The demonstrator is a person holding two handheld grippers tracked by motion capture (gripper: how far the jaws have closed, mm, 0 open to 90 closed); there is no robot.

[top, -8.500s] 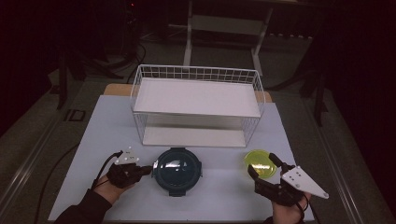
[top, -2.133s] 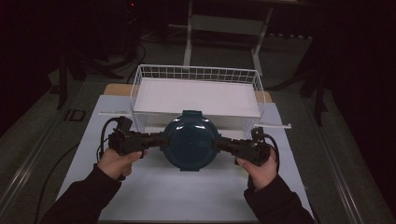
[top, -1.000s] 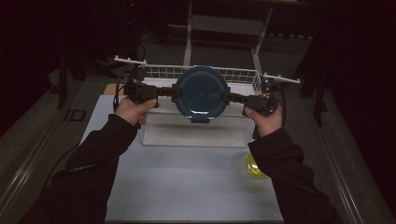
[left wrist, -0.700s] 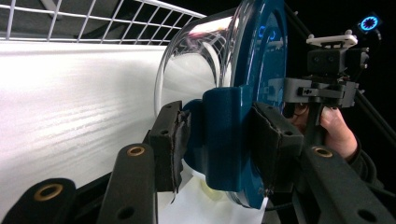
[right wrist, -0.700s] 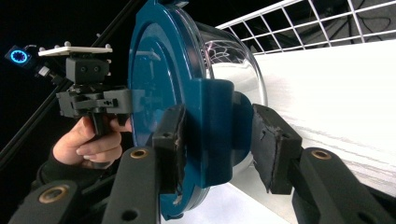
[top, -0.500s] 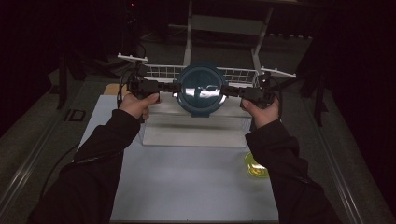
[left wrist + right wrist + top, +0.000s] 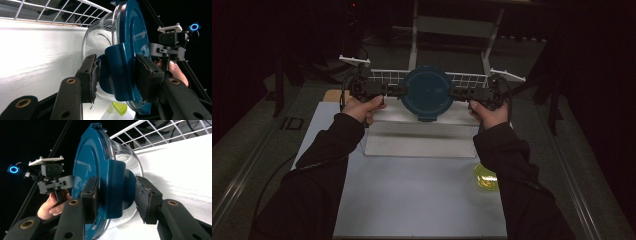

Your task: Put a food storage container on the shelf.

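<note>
Lidded glass bowl (image 7: 426, 93) hangs in the air between the two grippers, tipped on its side so that its blue lid (image 7: 427, 92) faces the person, above the near part of the white wire basket (image 7: 462, 79). Left gripper (image 7: 398, 90) clamps the lid's side tab at the bowl's left edge; in the left gripper view the tab (image 7: 117, 72) sits squarely between the two black pads (image 7: 147, 75). Right gripper (image 7: 455, 92) clamps the opposite tab (image 7: 113, 190) in the same manner. Clear glass body (image 7: 127, 152) points away toward the basket's white floor (image 7: 37, 55); whether it touches that floor appears doubtful in the dim high view. Yellow object (image 7: 486, 178) lies on the table (image 7: 412, 195), well apart from the bowl.
</note>
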